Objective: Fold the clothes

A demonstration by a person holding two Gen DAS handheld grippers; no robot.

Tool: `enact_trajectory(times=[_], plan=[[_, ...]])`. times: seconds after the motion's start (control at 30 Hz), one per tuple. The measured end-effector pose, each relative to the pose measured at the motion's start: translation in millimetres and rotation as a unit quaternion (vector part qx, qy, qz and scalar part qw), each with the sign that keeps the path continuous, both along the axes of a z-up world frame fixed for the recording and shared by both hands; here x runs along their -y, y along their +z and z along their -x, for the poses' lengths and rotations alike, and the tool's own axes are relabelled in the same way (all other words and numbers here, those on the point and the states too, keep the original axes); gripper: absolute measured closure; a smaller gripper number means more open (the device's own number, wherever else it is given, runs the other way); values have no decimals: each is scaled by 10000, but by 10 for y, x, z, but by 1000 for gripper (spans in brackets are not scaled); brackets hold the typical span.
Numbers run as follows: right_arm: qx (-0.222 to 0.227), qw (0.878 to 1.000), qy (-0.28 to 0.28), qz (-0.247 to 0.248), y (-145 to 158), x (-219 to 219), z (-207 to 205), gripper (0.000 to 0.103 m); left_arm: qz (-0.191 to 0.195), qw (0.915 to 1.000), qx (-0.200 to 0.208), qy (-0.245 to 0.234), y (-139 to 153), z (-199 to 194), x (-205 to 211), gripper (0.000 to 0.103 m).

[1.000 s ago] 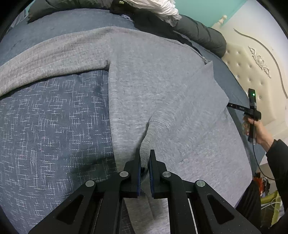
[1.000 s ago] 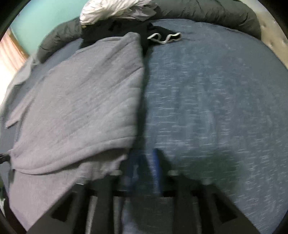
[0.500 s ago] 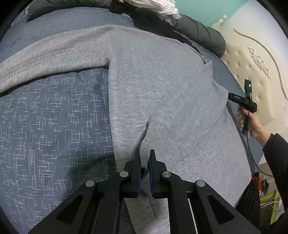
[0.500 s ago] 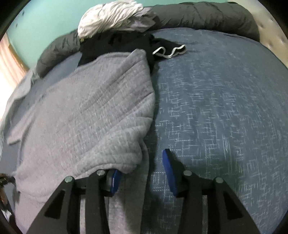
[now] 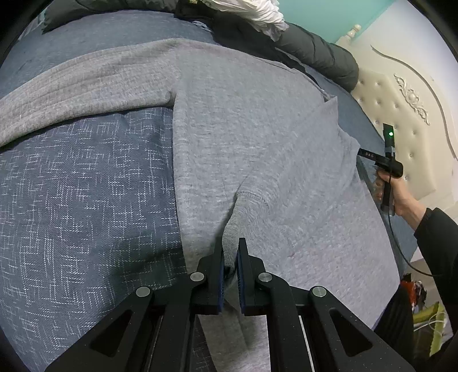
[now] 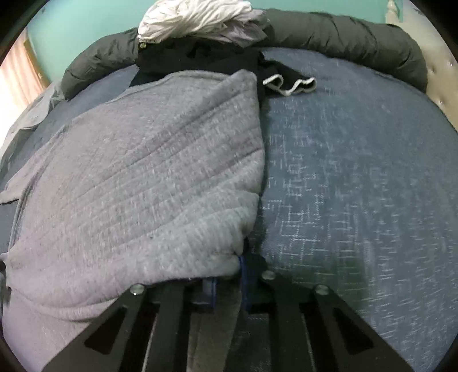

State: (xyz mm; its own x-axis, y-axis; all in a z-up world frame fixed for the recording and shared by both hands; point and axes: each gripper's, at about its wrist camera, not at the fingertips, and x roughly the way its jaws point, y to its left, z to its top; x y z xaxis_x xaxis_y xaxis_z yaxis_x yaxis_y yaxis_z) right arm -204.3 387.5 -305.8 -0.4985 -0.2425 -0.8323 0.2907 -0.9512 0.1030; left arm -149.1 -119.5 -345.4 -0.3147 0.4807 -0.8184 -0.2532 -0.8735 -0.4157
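Fingers of the left gripper (image 5: 229, 259) are pinched nearly together on a raised fold of the grey sweater (image 5: 243, 137). Fingers of the right gripper (image 6: 227, 282) have just been closing and now pinch the sweater's edge; the left one is largely buried under the draped cloth, and this view is motion-blurred, so the contact is hard to make out. In the left view only the right gripper's handle, a hand (image 5: 400, 197) and a black sleeve show. The sweater lies spread on a bed covered in dark blue patterned sheet (image 5: 80, 200), one sleeve stretched left, the opposite side folded over the body. At the far edge: one long dark padded jacket (image 6: 343, 37), one crumpled white garment (image 6: 197, 17), one black garment with white trim (image 6: 289, 84). Turquoise wall (image 6: 86, 28) behind; cream tufted headboard (image 5: 400, 120) at right, cut off by the lens rim.
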Motion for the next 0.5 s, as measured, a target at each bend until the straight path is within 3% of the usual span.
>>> enact_trajectory(times=[0.3, 0.4, 0.5], plan=[[91, 9997, -50, -224, 96, -202, -315, 95, 42, 10000, 3, -33, 14, -12, -41, 95], [203, 9995, -47, -240, 15, -218, -303, 95, 255, 9997, 55, 24, -34, 28, -47, 96], [342, 9990, 51, -277, -40, -197, -276, 93, 206, 9994, 208, 210, -89, 36, 60, 96]])
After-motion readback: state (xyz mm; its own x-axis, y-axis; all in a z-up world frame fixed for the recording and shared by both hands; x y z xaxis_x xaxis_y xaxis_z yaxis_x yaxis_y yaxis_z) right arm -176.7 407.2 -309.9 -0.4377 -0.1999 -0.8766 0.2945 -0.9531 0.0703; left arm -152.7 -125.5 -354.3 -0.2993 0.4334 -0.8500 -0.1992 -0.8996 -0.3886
